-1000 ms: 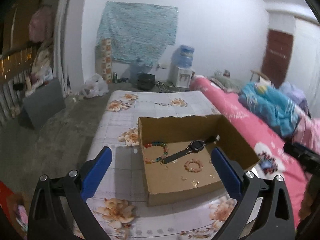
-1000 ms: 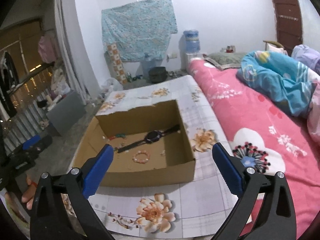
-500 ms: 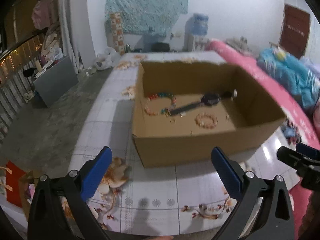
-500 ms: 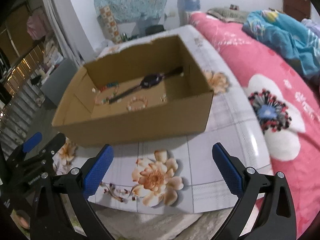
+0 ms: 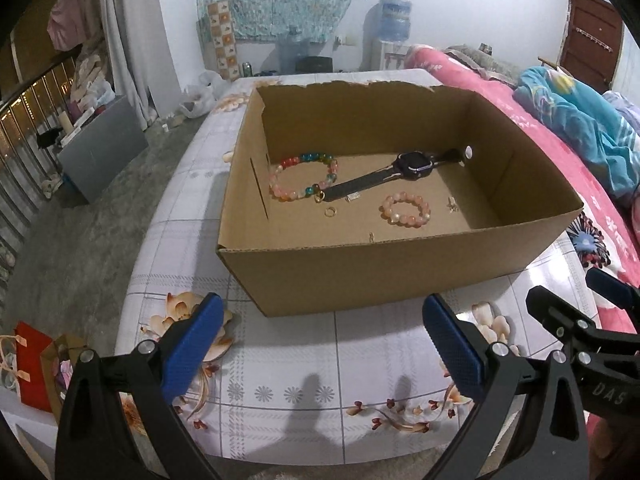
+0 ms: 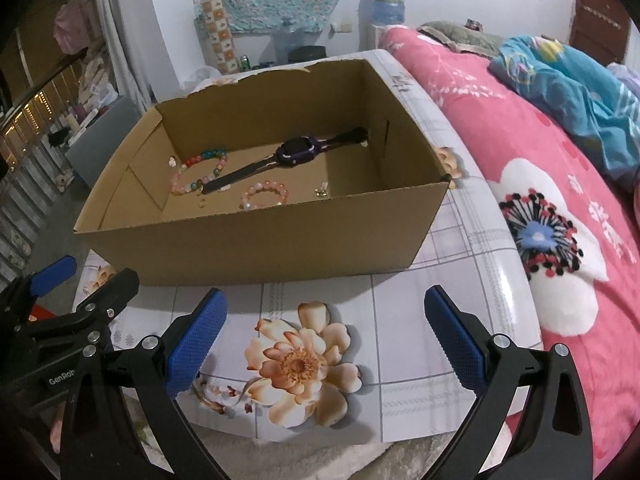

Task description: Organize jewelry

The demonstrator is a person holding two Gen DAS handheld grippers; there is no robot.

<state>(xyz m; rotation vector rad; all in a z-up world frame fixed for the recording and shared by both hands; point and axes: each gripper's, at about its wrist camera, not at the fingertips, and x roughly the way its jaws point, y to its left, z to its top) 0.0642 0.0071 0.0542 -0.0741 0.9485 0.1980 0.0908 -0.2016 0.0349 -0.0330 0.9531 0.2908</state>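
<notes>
Floral tablecloth point(image 6: 404, 292); left claw point(image 6: 80, 292) reads "GenRob", right claw point(image 5: 600, 304) "DAS".

Both wrist cams sit low over the table, near the cardboard box point(image 5: 384, 276) just ahead of each gripper's fingers, left cam from front-left, right from front-right; both share its interior.

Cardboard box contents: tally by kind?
Beaded bracelets: 2 (multicolour bracelet, pink bracelet)
Watches: 1 (black watch)
Gold rings: 1 (ring)
Small metal pieces, too small to identify: at least 3
Total: at least 7
</notes>
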